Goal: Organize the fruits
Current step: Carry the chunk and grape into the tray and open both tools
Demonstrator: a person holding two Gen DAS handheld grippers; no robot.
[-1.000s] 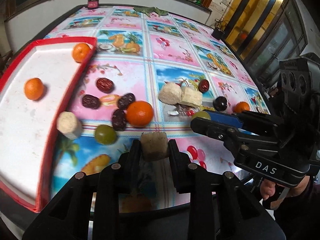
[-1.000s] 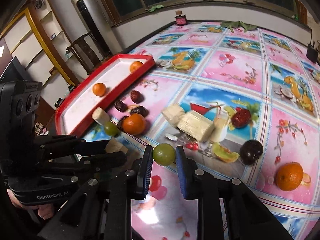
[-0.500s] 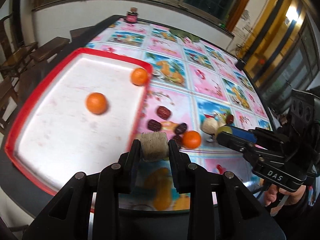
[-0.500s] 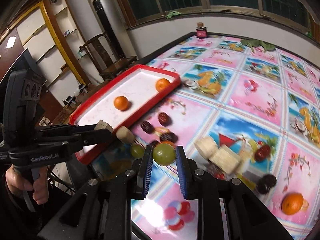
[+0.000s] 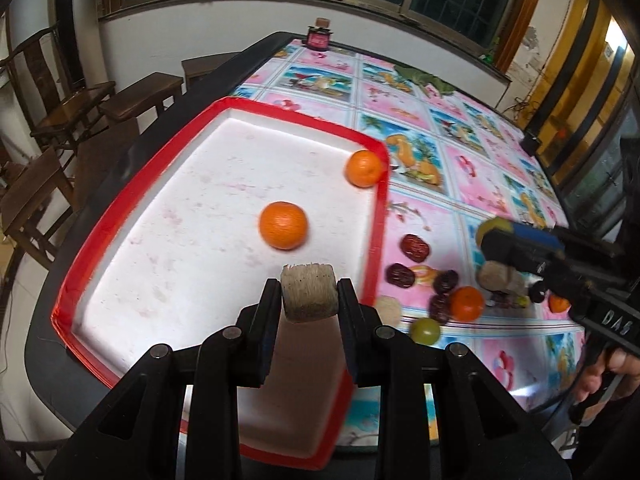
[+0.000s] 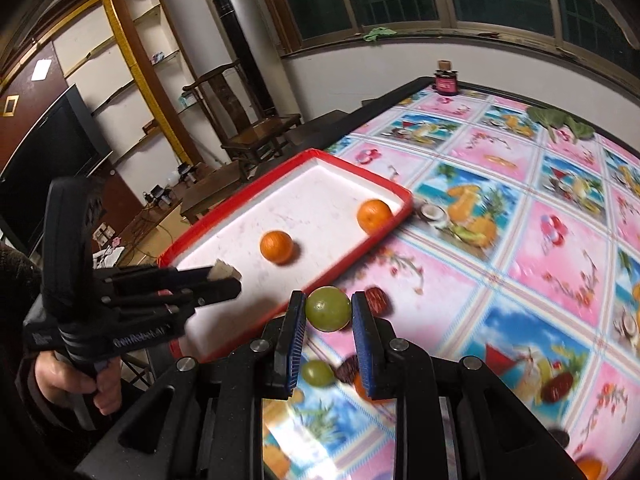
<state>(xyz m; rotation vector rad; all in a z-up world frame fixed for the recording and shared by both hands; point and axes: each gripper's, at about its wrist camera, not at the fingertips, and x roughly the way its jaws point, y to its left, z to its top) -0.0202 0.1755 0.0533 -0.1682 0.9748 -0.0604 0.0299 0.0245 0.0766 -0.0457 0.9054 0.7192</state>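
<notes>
Left gripper (image 5: 310, 300) pinches a sugarcane chunk (image 5: 308, 293) low centre, over the red-rimmed tray (image 5: 376, 236). Right gripper (image 6: 328, 314) clamps a green grape (image 6: 328, 308) low centre, near the tray edge. Two oranges (image 5: 283, 225) already sit inside. Left to do, lower right: dates (image 5: 415, 247), another orange (image 5: 467, 303), a grape (image 5: 426, 331), cane pieces. Task looks early.

Red-rimmed white tray (image 5: 224, 109), two orange tangerines (image 5: 283, 225), green grape (image 6: 328, 308), pink-and-blue fruit-print tablecloth (image 6: 532, 248)
</notes>
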